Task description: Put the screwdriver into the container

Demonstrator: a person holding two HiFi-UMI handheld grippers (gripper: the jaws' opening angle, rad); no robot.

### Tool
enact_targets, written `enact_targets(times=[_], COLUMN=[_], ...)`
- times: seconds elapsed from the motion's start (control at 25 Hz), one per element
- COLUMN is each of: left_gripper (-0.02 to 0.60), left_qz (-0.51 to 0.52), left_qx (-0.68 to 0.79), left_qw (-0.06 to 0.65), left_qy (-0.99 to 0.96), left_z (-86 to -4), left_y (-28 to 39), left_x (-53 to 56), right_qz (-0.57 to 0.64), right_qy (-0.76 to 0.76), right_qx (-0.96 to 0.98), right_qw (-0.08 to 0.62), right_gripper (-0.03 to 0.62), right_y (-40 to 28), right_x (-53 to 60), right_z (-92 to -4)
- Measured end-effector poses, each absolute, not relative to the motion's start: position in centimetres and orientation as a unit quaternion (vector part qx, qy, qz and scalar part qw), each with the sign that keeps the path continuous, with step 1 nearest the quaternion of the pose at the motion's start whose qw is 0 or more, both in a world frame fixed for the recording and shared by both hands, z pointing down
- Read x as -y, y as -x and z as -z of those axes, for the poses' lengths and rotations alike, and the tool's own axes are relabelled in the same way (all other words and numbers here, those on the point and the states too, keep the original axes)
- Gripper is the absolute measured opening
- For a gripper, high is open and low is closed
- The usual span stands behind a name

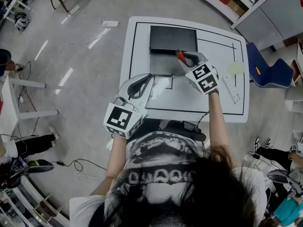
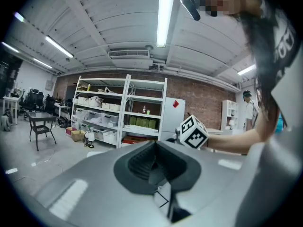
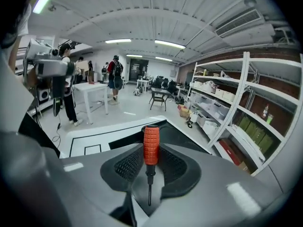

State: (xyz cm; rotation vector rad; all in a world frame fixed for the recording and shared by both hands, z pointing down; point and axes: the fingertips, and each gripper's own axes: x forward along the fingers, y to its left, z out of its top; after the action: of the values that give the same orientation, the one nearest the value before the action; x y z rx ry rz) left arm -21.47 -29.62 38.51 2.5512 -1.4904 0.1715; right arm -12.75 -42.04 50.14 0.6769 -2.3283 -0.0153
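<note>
A screwdriver (image 1: 180,55) with a red ribbed handle and a dark shaft is clamped between the pads of my right gripper (image 1: 187,58). In the right gripper view the screwdriver (image 3: 150,145) has its handle sticking out past the jaws, and the right gripper (image 3: 150,163) is shut on it. It hovers at the near right corner of the black container (image 1: 173,39), a shallow dark tray at the far middle of the white table (image 1: 137,56). My left gripper (image 1: 141,82) sits at the table's near left edge, shut with nothing in it. Its pads (image 2: 142,164) meet.
A pale green round item (image 1: 236,68) and a white flat strip (image 1: 232,89) lie on the table's right side. A blue chair (image 1: 267,70) stands just right of the table. Cables and a white power strip (image 1: 110,24) lie on the floor at the left.
</note>
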Motion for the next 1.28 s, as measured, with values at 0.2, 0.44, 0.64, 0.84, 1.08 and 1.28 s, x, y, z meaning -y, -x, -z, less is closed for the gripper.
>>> enact_targets(times=[0.2,0.44,0.64,0.84,1.08,1.28], left_gripper=[0.0,0.0,0.0,0.0,0.0,0.0], left_qz=[-0.057,-0.055,-0.053,-0.051,-0.054,-0.053], left_qx=[0.499,0.501,0.502,0.501,0.504,0.5], left_qw=[0.092,0.098,0.106,0.11,0.119,0.122], left_qy=[-0.86,-0.858,-0.857,-0.857,-0.854,-0.855], left_z=[-38.7,-38.9,-39.5,-39.6,-40.3,-40.5], left_y=[22.1,23.5,23.9,24.5,25.9,26.4], left_x=[30.1,30.4,30.4,30.0,29.6,29.5], right_qz=[0.0,-0.06,-0.074,-0.096,-0.112,-0.127], right_qy=[-0.227,-0.207,-0.193,-0.194,-0.204,-0.211], right_qx=[0.89,0.883,0.871,0.854,0.836,0.835], right_qw=[0.395,0.417,0.445,0.473,0.497,0.492], right_gripper=[0.103,0.102,0.103,0.103,0.103,0.111], right_y=[14.4,17.1,18.6,19.1,18.8,18.8], right_x=[43.0,43.1,43.7,44.2,44.4,44.3], right_z=[-53.9,-58.2,-61.3,-63.8,-65.4,-65.5])
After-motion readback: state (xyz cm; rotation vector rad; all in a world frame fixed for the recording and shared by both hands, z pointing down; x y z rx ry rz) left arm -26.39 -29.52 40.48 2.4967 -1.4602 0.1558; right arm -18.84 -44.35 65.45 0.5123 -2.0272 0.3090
